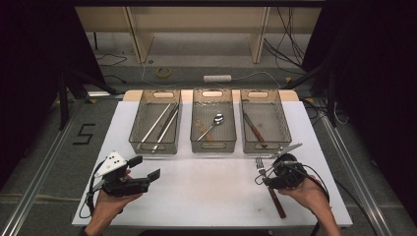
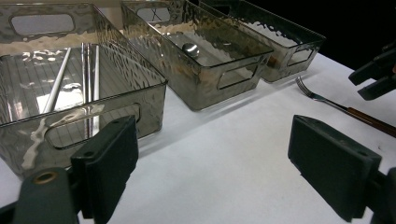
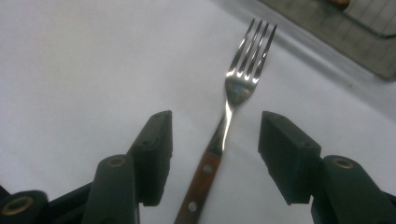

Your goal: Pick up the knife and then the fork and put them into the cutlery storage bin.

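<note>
A fork [image 1: 260, 166] with a brown wooden handle lies on the white table [image 1: 206, 191] at the right, tines pointing toward the trays. My right gripper [image 1: 268, 174] is low over it. In the right gripper view the fork [image 3: 233, 88] runs up between the two black jaws of the right gripper [image 3: 215, 140]; the jaws stand on either side of the handle's upper end with a gap on each side, so it is open. My left gripper [image 1: 146, 167] rests at the table's left, open with nothing between its pads [image 2: 109, 163].
Three clear trays stand in a row at the back: the left tray [image 1: 153, 149] holds long metal rods, the middle tray [image 1: 213, 147] a spoon [image 1: 218, 118], the right tray [image 1: 263, 147] a brown-handled utensil. Bare white tabletop lies between the two hands.
</note>
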{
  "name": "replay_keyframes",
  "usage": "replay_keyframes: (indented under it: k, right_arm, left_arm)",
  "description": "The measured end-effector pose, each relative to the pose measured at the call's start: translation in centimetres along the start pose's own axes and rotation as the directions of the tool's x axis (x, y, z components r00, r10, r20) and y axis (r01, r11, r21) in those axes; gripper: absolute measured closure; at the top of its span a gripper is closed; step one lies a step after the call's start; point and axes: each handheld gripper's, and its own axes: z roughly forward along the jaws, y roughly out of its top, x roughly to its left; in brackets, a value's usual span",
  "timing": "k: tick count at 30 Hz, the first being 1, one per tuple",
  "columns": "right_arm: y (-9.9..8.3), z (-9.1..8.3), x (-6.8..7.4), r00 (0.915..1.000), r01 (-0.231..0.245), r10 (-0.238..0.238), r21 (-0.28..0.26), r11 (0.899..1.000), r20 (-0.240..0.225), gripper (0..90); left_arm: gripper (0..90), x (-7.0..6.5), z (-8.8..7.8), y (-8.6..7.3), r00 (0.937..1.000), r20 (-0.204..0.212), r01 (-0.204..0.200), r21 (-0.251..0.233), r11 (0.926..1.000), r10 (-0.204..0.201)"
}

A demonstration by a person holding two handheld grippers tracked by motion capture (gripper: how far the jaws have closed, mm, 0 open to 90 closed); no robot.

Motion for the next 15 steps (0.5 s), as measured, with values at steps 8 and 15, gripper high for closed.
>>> replay_keyframes:
  k: [8,15]
  right_arm:
    - [-1.4,0.6,0.6,0.9997,-0.01,0.009,0.025,1.0,0.023,49.6]
    - [-2.6,1.0,1.1,0.9989,-0.028,0.027,0.013,1.0,0.038,53.1]
  left_arm:
    - [15.9,0.0,-0.1,0.0,1.0,-0.002,0.0,0.0,1.0,0.0]
    - [15.9,0.0,-0.1,0.0,1.0,-0.002,0.0,0.0,1.0,0.0]
